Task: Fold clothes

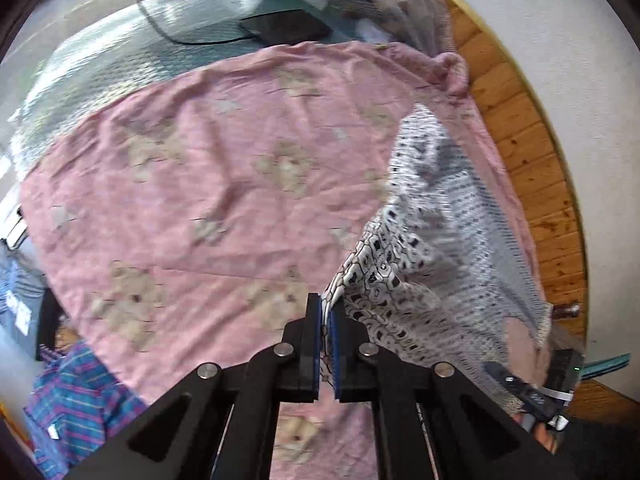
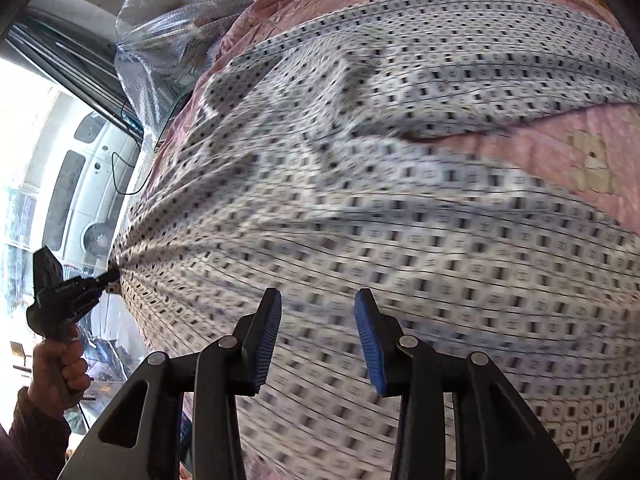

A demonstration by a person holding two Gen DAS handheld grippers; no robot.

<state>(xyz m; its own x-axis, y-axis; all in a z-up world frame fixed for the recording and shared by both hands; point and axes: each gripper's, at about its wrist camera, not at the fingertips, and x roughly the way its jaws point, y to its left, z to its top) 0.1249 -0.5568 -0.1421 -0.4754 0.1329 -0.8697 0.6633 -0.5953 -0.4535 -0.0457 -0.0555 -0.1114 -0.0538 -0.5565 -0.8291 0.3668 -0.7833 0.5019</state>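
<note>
A white garment with a small black square print (image 2: 360, 200) hangs stretched over a pink bed sheet (image 1: 200, 180). My left gripper (image 1: 326, 316) is shut on an edge of this garment (image 1: 420, 240), which trails away to the right. In the right wrist view the left gripper (image 2: 113, 280) shows at the far left, pinching a bunched corner, with a hand (image 2: 60, 364) on its handle. My right gripper (image 2: 318, 332) is open just in front of the cloth, with nothing between its blue pads (image 2: 268, 332).
Bubble wrap (image 1: 120, 64), a black flat device (image 1: 284, 26) and a cable (image 1: 160, 20) lie beyond the sheet. Wooden panelling (image 1: 532, 152) runs along the right. A blue striped cloth (image 1: 76, 400) lies at the lower left. A bright window (image 2: 40, 160) is on the left.
</note>
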